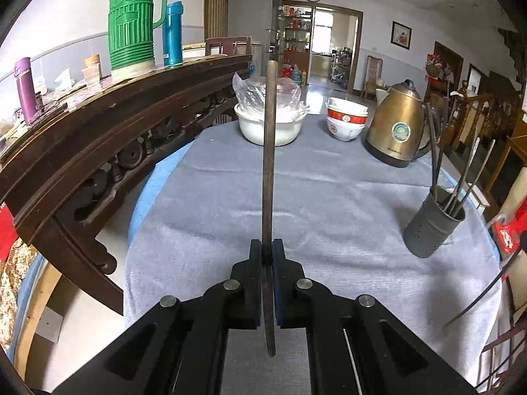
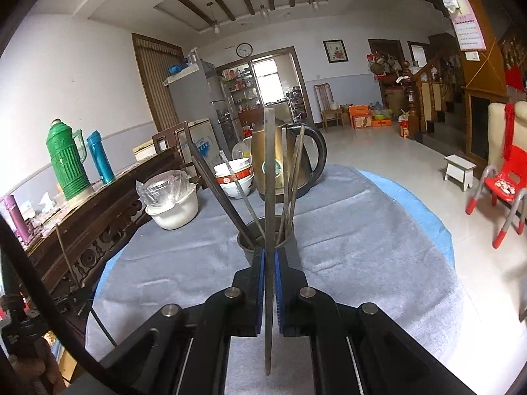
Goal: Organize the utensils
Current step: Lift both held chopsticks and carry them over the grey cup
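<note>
My left gripper (image 1: 266,247) is shut on a brown wooden chopstick (image 1: 269,151) that stands nearly upright over the grey cloth (image 1: 329,204). Off to its right stands the grey perforated utensil holder (image 1: 431,227), with several metal chopsticks (image 1: 461,177) leaning out of it. In the right wrist view, my right gripper (image 2: 269,256) is shut on a grey metal chopstick (image 2: 269,171), held upright just in front of the same utensil holder (image 2: 250,242). Several chopsticks (image 2: 224,194) fan out of the holder behind the fingers.
At the back of the table stand a white bowl holding a plastic bag (image 1: 270,125), stacked red-and-white bowls (image 1: 346,121) and a brass kettle (image 1: 398,128). A dark wooden sideboard (image 1: 98,125) with a green thermos (image 1: 131,23) runs along the left. A red chair (image 2: 504,191) stands right.
</note>
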`<move>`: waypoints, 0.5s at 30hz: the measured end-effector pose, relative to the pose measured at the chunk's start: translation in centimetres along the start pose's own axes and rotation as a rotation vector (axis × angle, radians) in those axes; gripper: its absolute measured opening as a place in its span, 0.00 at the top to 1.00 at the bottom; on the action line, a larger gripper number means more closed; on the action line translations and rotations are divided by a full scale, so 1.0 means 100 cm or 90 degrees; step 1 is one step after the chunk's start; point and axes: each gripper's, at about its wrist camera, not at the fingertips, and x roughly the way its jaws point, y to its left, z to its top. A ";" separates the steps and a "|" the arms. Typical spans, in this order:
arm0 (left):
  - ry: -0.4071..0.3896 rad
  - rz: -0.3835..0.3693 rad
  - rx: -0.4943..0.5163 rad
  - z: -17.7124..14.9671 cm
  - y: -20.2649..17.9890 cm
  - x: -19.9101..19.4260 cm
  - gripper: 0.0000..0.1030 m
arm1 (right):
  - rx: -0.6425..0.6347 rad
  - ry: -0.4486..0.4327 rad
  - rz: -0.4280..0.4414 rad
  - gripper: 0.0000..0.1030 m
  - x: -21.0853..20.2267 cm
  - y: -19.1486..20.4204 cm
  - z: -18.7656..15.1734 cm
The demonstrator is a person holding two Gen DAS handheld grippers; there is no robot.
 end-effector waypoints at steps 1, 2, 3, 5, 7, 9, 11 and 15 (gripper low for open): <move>0.002 0.003 0.001 0.000 0.000 0.001 0.94 | 0.002 0.001 0.001 0.94 0.000 0.000 0.000; 0.004 0.006 0.001 0.000 0.001 0.002 0.94 | 0.003 0.003 0.002 0.94 0.001 0.001 0.001; 0.006 0.007 0.001 0.000 0.001 0.002 0.94 | 0.005 0.004 0.004 0.94 0.001 0.000 0.001; 0.007 0.011 0.002 0.000 0.002 0.002 0.94 | 0.004 0.004 0.004 0.94 0.001 0.001 0.001; 0.009 0.013 0.002 0.000 0.003 0.003 0.94 | 0.004 0.005 0.006 0.94 0.001 0.002 0.001; 0.010 0.015 0.003 0.000 0.003 0.003 0.94 | 0.004 0.005 0.008 0.94 0.000 0.003 0.001; 0.012 0.019 0.005 0.000 0.002 0.004 0.94 | 0.004 0.006 0.010 0.94 0.001 0.003 0.002; 0.016 0.032 0.012 0.001 0.001 0.006 0.94 | 0.004 0.005 0.012 0.94 0.001 0.004 0.003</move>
